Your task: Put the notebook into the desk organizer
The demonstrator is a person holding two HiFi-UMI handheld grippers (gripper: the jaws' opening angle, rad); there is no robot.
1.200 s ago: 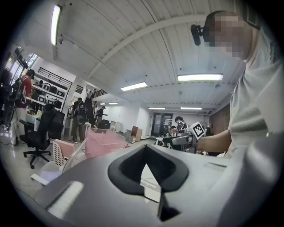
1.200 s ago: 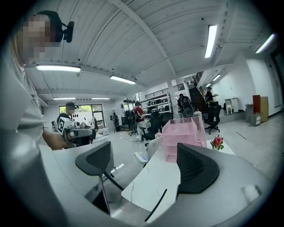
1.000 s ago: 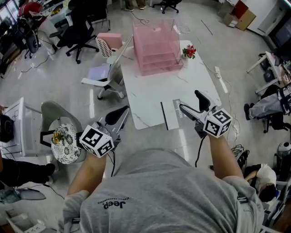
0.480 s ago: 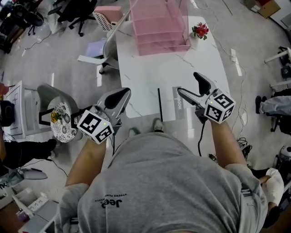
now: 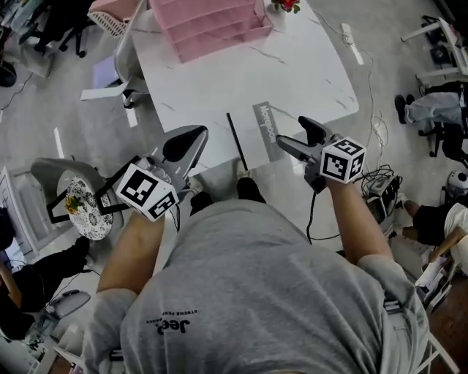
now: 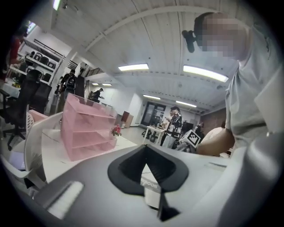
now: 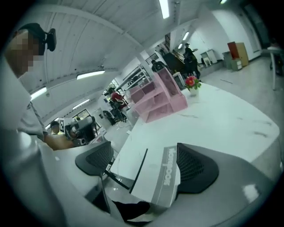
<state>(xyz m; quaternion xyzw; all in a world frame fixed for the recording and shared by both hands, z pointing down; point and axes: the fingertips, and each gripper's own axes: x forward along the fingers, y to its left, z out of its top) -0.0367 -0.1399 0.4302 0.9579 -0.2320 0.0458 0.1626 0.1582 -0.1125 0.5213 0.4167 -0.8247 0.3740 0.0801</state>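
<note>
At the surface's (image 5: pixel 307 66) near edge, notebook (image 5: pixel 252 139) lying flat; right claw (image 5: pixel 292 132) hovering wide just beside it; left claw (image 5: pixel 186 140) pinching together, empty.

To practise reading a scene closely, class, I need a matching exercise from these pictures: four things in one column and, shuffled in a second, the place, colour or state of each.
Things
1. notebook
2. desk organizer
3. flowers
4. right tongs

Descriptions
A. pink, tiered, at the far end of the white table
B. open, at the notebook's right edge, gripping nothing
C. lying flat at the table's near edge, grey band with lettering
D. red, just right of the pink tiers

Pairs: 1-C, 2-A, 3-D, 4-B
</note>
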